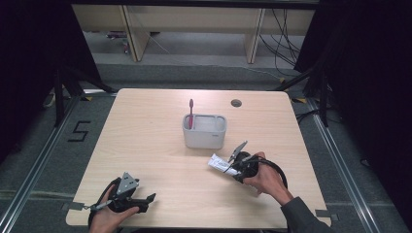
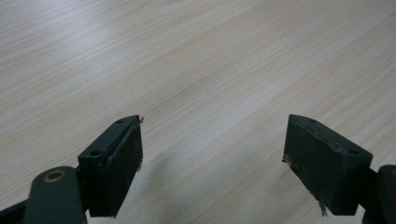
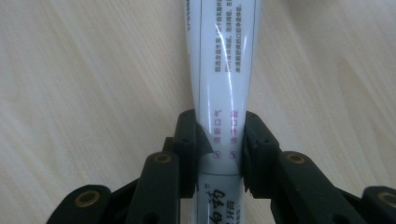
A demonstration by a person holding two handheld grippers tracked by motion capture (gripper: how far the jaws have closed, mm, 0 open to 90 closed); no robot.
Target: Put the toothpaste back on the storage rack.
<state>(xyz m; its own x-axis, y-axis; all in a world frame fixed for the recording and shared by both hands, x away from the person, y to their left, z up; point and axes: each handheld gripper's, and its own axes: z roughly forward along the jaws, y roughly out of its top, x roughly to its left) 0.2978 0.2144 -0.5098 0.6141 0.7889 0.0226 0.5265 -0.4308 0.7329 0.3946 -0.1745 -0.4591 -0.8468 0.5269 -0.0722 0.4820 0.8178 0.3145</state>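
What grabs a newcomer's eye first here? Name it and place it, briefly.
The grey holder at the table's centre, with a red toothbrush standing upright in it. Just in front of it to the right, the right tool is clamped on a white tube, while the left tool sits open near the table's front left edge.

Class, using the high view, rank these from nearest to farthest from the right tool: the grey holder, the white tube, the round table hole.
1. White tube: clamped in the right tool.
2. Grey holder: table centre, just beyond.
3. Round table hole: near the far edge.

White tube, purple print; grey holder; red toothbrush.
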